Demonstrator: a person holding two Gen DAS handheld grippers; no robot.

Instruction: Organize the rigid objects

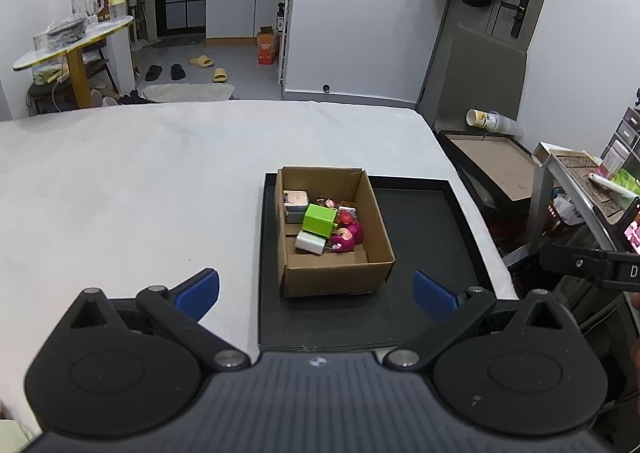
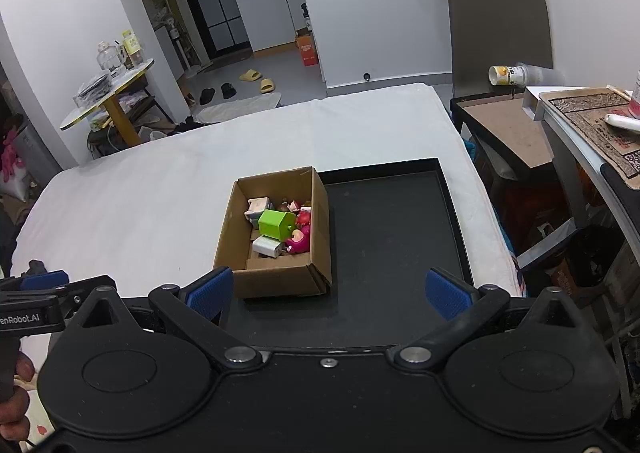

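**Small things gathered in the box, both grippers held back empty**

We held the left gripper and the right gripper above the near edge of the black tray, each with its jaws spread wide and nothing between the blue pads. We judged that stance as one of standing off, since it gave both cameras a clear look down into the cardboard box.

The box sat in the tray's left half, its left wall along the tray's left edge, its flaps open upward. Inside lay the small hard things in a loose heap: a green block, a white charger in front of it, a pink toy to the right and a pale little case toward the far left corner. The right half of the tray was bare, and so was the white bed cover under it.

Such a scene would have suited either things collected into the box, or things waiting to be laid out on the tray; we could not tell which.
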